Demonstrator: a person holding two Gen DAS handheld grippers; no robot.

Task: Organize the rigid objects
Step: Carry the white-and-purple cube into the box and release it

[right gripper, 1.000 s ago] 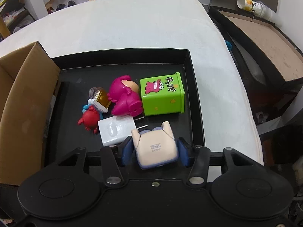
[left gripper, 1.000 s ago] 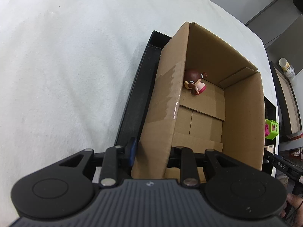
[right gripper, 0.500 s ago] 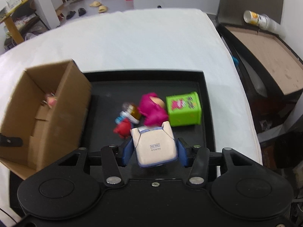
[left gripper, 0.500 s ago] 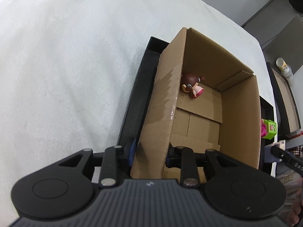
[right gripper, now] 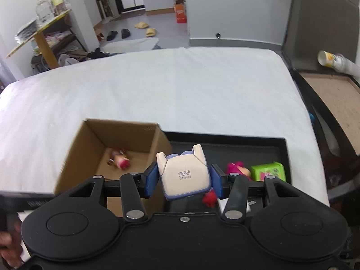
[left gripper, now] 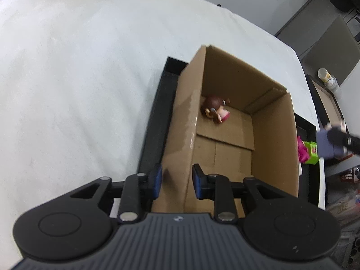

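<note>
An open cardboard box [left gripper: 274, 135] stands at the left end of a black tray [left gripper: 155, 123], with a small brown-haired doll [left gripper: 216, 110] lying inside. My left gripper [left gripper: 177, 182] pinches the box's near-left wall, and its jaws are closing tighter on it. My right gripper [right gripper: 183, 180] is shut on a cream and blue figurine [right gripper: 184, 175], held in the air above the tray [right gripper: 236, 142], just right of the box [right gripper: 94, 139]. The left wrist view shows that figurine [left gripper: 326, 144] at the right edge.
On the tray lie a pink figure [right gripper: 238, 168], a green cube box [right gripper: 267, 171], a red toy [right gripper: 209, 199] and a white block [right gripper: 221, 203]. White bedding [right gripper: 180, 90] surrounds the tray. A dark side ledge [right gripper: 333, 90] with a lying cup [right gripper: 330, 59] is at the right.
My right gripper has risen with the figurine and swung left, so the box opening now shows in its view. The left gripper stays on the box wall.
</note>
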